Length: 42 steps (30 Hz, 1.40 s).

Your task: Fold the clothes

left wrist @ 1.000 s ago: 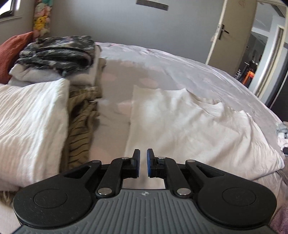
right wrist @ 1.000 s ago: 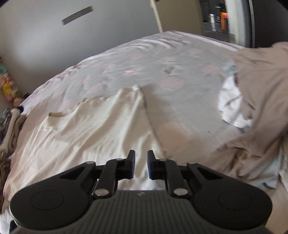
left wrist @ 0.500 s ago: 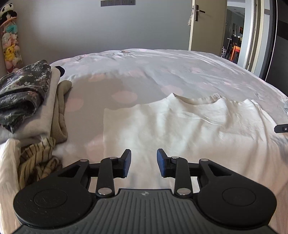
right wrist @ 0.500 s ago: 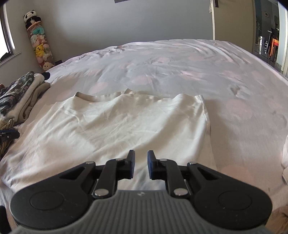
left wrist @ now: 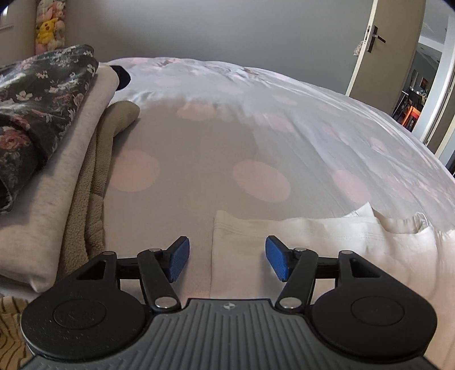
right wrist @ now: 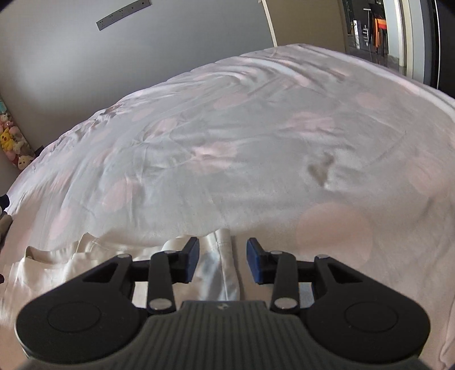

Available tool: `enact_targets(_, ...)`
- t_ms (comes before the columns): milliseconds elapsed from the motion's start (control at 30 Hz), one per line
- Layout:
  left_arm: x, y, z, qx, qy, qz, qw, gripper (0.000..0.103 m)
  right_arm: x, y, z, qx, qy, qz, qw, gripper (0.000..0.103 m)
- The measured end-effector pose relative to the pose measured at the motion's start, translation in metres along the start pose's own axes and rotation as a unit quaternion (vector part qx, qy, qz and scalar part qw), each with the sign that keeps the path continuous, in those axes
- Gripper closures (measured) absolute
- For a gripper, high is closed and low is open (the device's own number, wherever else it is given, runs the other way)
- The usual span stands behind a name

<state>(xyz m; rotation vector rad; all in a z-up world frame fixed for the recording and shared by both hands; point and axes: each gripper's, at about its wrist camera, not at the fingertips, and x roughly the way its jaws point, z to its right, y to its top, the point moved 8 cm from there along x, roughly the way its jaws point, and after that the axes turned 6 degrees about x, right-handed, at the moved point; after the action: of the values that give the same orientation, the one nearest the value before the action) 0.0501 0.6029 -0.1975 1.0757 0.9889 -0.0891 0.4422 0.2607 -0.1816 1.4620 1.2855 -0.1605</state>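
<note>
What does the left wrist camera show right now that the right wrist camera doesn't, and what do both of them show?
Only the left wrist view shows the left gripper, open over one shoulder corner of the cream shirt, plus the stack of folded clothes beside it. Only the right wrist view shows the right gripper, open around the shirt's other shoulder corner, and the wall strip. Both show the cream shirt, the pink-dotted bedcover and the plush toys.

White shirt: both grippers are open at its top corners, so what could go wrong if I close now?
The left gripper straddles the shirt edge, so it may pinch bedsheet too. The right gripper sits over a bunched sleeve and could grab only that, skewing the fold.
</note>
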Motion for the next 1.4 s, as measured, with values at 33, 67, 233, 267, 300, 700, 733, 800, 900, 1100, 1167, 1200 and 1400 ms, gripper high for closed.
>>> enact_targets(33,0.002,0.001,-0.002,-0.006,-0.002,0.001,1.0,0.047,0.004,-0.002,0.001,0.002,0.0,-0.004,1.0,0.065)
enact_targets(67,0.003,0.002,-0.003,-0.013,-0.005,0.004,0.9999,0.049,0.007,-0.004,0.002,0.004,-0.001,-0.006,1.0,0.071)
enact_targets(233,0.0,0.007,-0.005,-0.033,-0.006,0.028,0.9991,0.102,0.005,-0.005,0.0,0.006,0.018,0.01,1.0,0.098)
enact_targets(267,-0.003,0.009,-0.004,-0.033,-0.003,0.038,0.9987,0.102,0.002,-0.004,-0.001,0.002,0.015,0.018,1.0,0.099)
enact_targets(300,-0.008,0.012,-0.004,-0.029,0.006,0.05,0.9983,0.102,-0.001,-0.002,-0.002,-0.002,0.01,0.027,1.0,0.099)
enact_targets(700,0.003,0.012,-0.007,0.011,0.054,0.014,0.9984,0.099,0.013,0.007,0.009,0.006,-0.046,0.012,0.999,0.095)
enact_targets(733,-0.003,0.012,-0.007,0.011,0.059,0.024,0.9979,0.092,0.007,0.007,0.009,0.004,-0.049,0.018,0.999,0.091)
enact_targets(800,-0.018,0.01,-0.003,0.027,0.074,0.034,0.9963,0.08,-0.007,0.007,0.005,-0.009,-0.061,0.03,0.998,0.078)
enact_targets(900,-0.047,0.001,0.016,0.05,0.058,0.053,0.9956,0.08,-0.038,-0.004,-0.014,-0.049,-0.048,0.046,0.997,0.078)
enact_targets(1100,-0.107,-0.044,0.079,0.077,-0.015,0.072,0.9943,0.08,-0.105,-0.082,-0.086,-0.101,0.035,0.058,0.993,0.08)
enact_targets(1167,-0.125,-0.063,0.098,0.089,-0.028,0.076,0.9927,0.081,-0.119,-0.117,-0.112,-0.124,0.055,0.056,0.989,0.082)
enact_targets(1200,-0.133,-0.074,0.105,0.095,-0.028,0.075,0.9922,0.083,-0.125,-0.135,-0.124,-0.137,0.062,0.053,0.987,0.082)
enact_targets(1400,-0.152,-0.131,0.1,0.073,-0.005,0.033,0.9968,0.086,-0.128,-0.205,-0.148,-0.178,0.054,0.006,0.983,0.084)
